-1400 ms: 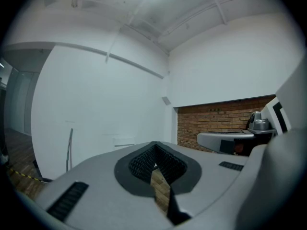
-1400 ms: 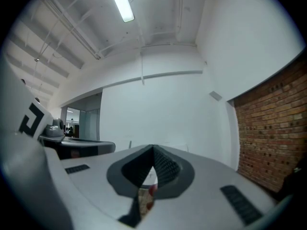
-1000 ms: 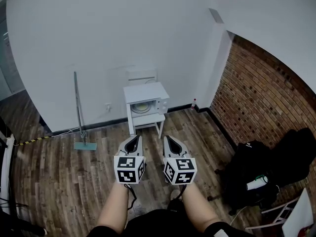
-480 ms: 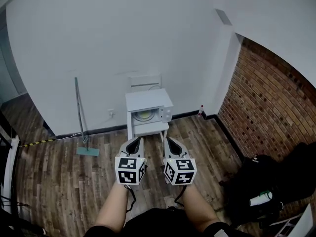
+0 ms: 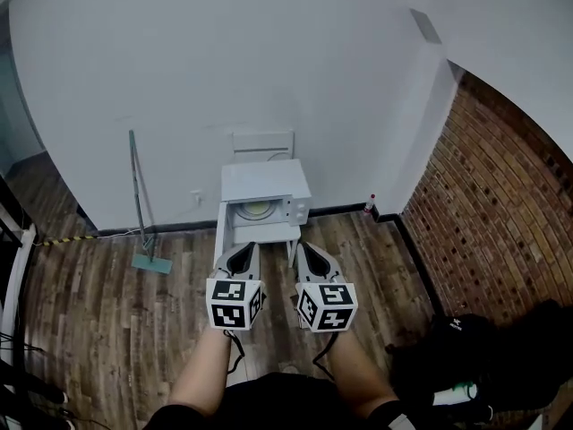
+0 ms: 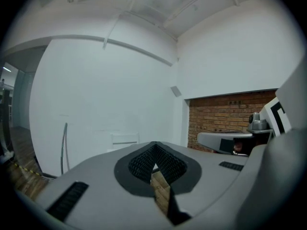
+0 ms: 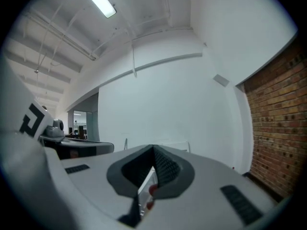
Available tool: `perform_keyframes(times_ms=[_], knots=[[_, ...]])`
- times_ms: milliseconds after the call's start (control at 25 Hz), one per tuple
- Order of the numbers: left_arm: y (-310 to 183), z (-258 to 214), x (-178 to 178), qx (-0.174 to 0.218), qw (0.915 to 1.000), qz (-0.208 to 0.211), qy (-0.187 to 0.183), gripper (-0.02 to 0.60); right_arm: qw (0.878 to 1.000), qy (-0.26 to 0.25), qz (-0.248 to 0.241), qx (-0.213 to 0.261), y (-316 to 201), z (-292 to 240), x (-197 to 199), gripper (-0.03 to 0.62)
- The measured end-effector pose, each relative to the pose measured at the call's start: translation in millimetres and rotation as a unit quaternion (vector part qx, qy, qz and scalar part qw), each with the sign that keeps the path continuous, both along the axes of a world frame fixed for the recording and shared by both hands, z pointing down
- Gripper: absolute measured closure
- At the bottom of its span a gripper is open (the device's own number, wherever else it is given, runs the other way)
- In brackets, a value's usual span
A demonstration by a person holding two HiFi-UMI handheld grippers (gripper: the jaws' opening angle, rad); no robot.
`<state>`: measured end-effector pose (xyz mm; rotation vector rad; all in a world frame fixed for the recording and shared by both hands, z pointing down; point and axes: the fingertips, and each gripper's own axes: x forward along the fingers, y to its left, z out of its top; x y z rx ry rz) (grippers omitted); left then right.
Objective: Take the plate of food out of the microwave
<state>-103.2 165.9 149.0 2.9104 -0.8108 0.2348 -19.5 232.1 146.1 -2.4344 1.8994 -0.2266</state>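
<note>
A white microwave (image 5: 265,184) stands on a small white table (image 5: 267,234) against the far wall. Its cavity faces me, and a pale plate (image 5: 257,210) shows inside; what lies on it is too small to tell. My left gripper (image 5: 243,249) and right gripper (image 5: 306,248) are held side by side over the wooden floor, short of the table, pointing at the microwave. Both are shut with nothing between their jaws. In the left gripper view the left gripper (image 6: 154,145) is shut in front of the white wall. In the right gripper view the right gripper (image 7: 153,150) is shut too.
A mop (image 5: 140,206) leans on the wall left of the table. A white chair back (image 5: 263,142) stands behind the microwave. A brick wall (image 5: 497,204) runs along the right, with a small bottle (image 5: 371,204) at its corner and black bags (image 5: 452,356) at the lower right.
Both grippers have come forward together toward the microwave, which now sits closer in front of their tips. Both stay shut and empty.
</note>
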Motion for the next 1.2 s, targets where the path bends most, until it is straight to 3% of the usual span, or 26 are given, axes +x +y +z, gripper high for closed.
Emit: perform_keyframes(times_ms=[600,760,1200], knots=[[-49.9,34.2,47.8,-0.040,0.9981,-0.045,-0.011,0.584,0.999,-0.021,-0.038,-0.023,-49.7,31.3,57.2,0.588],[-84.7,49.6,68.6,-0.053,0.9975,-0.046,-0.009,0.584,0.999,-0.011,-0.040,-0.033,-83.7,41.8,77.1,0.588],[-223.3,61.0,167.8,-0.069,0.9971,-0.031,0.002,0.584,0.998,0.018,-0.034,-0.047,-221.3,36.2,174.1,0.588]])
